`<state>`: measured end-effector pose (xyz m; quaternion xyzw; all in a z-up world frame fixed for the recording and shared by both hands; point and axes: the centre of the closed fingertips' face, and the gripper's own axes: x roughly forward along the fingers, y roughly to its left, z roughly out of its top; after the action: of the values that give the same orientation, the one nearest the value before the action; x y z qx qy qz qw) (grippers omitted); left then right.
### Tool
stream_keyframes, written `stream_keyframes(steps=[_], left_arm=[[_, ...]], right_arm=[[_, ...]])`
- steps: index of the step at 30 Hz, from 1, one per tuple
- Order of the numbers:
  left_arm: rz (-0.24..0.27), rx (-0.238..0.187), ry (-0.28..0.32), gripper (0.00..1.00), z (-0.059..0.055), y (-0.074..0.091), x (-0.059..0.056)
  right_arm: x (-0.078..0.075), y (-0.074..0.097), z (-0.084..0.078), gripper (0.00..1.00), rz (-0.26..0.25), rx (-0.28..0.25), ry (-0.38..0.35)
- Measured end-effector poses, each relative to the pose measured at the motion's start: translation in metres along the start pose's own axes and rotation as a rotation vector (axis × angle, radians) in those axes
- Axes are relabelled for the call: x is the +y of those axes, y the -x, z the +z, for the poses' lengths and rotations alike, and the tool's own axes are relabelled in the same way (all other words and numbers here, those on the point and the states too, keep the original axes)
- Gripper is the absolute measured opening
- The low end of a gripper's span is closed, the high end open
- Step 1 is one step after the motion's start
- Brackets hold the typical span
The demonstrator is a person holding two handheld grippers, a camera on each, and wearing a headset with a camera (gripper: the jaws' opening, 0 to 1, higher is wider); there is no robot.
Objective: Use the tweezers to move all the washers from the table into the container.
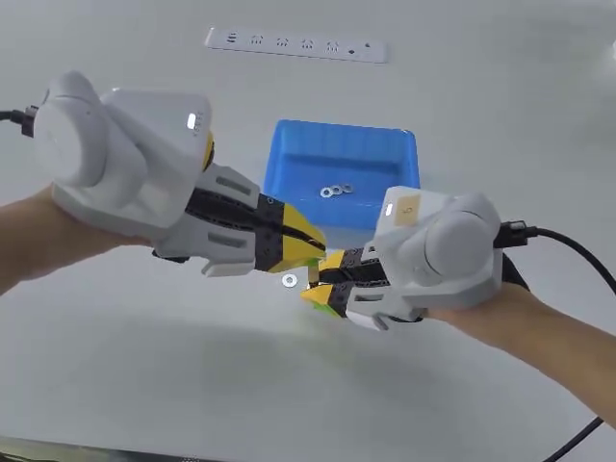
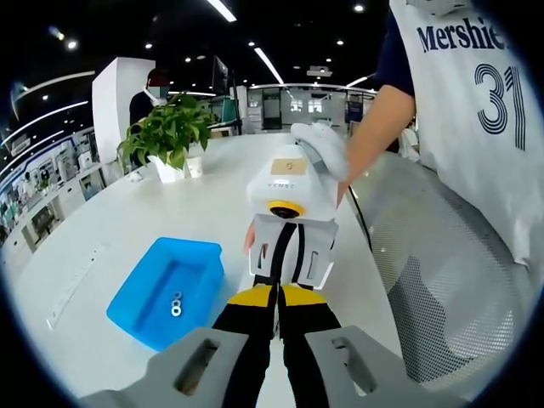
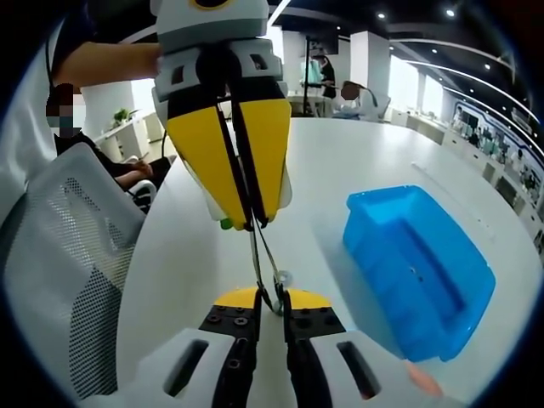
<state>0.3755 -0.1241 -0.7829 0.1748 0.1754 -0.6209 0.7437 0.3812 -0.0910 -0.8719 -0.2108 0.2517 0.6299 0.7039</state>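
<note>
White bench [image 1: 462,87] in a bright open-plan showroom, with a potted plant and display counters behind. A person works two hand-held grippers nose to nose over one loose washer [image 1: 290,280]. It lies flat on the bench just short of the blue container [image 1: 298,159], where a few washers [image 1: 337,191] already sit on the floor of the tray.

The left gripper [image 1: 313,241] has its yellow jaws shut on the tweezers [image 3: 257,259], and the thin legs run forward out of them. The right gripper [image 1: 322,284] has its jaws drawn together too, with the far end of the tweezers caught between them. From the right gripper view the washer lies just beside that meeting point.

The step in hand looks like settling the hold on the tweezers for the pick-up, and it rewards patience. One gripper should carry the tool firmly by its legs. The tips should be free and pointing down at a shallow angle so they can straddle the washer's rim or slip through its hole. The squeeze wants to be gentle — too hard and a flat steel ring is likely to skid away across the smooth top. The lift should stay low and the carry short, and the release should come only once the tips are well inside the container's walls.

A power strip [image 1: 298,44] lies well apart at the back.
</note>
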Motion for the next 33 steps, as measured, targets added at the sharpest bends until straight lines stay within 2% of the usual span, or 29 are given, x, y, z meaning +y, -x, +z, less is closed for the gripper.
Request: stream_keyframes(steps=[8, 13, 19, 33], left_arm=[[0.002, 0.004, 0.007, 0.05, -0.001, 0.002, 0.000], [0.003, -0.002, 0.000, 0.05, 0.006, 0.007, 0.000], [0.011, -0.012, -0.050, 0.05, 0.026, 0.015, 0.006], [0.033, -0.067, -0.193, 0.05, 0.080, 0.030, 0.030]], right_arm=[[0.001, 0.000, 0.001, 0.11, -0.005, 0.006, -0.009], [0.001, 0.005, 0.009, 0.10, -0.010, -0.011, -0.012], [-0.004, 0.019, 0.025, 0.10, -0.023, -0.039, 0.005], [-0.038, 0.061, 0.066, 0.10, -0.115, -0.083, 0.090]])
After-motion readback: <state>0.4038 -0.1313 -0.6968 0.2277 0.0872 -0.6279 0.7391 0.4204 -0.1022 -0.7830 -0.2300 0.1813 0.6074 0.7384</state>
